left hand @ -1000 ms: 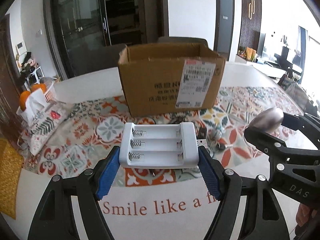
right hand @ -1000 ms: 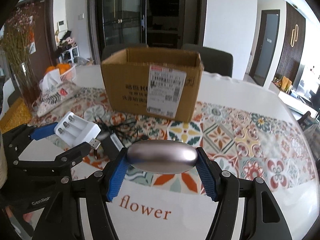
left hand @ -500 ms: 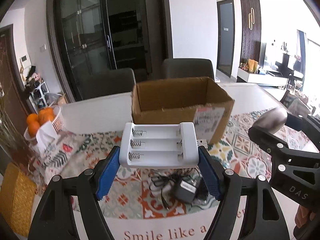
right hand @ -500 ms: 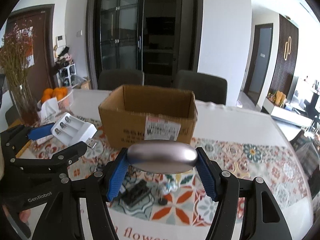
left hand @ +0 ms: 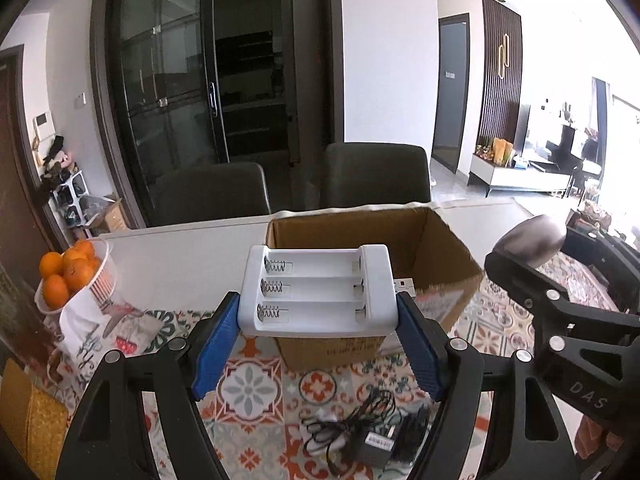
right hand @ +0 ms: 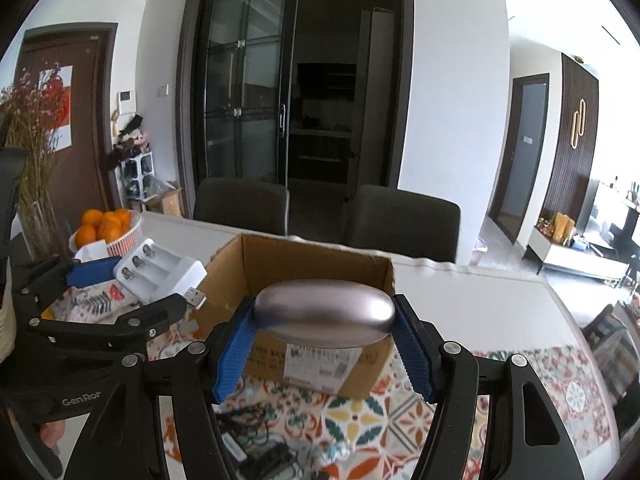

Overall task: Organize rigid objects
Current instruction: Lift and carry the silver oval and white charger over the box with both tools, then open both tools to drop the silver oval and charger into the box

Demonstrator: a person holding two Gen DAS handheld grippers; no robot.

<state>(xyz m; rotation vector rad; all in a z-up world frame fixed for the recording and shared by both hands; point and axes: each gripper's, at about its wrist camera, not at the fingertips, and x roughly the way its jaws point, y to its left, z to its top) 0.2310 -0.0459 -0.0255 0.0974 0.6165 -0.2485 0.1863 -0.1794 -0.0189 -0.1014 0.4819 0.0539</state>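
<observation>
Both grippers have risen toward the cardboard box [left hand: 440,240], left gripper [left hand: 318,334] clamping the battery charger [left hand: 316,288], right gripper [right hand: 324,340] clamping the metal oval [right hand: 324,312] between its pads; the carry is nearly done, and next comes release over the opening just ahead.

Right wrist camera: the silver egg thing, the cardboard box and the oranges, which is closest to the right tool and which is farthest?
1. Silver oval: clamped in the right tool.
2. Cardboard box: just behind it.
3. Oranges: far left, in a basket.

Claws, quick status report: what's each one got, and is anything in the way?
Left claw shut on battery charger. Right claw shut on silver case. Cardboard box open ahead, nothing blocking.
</observation>
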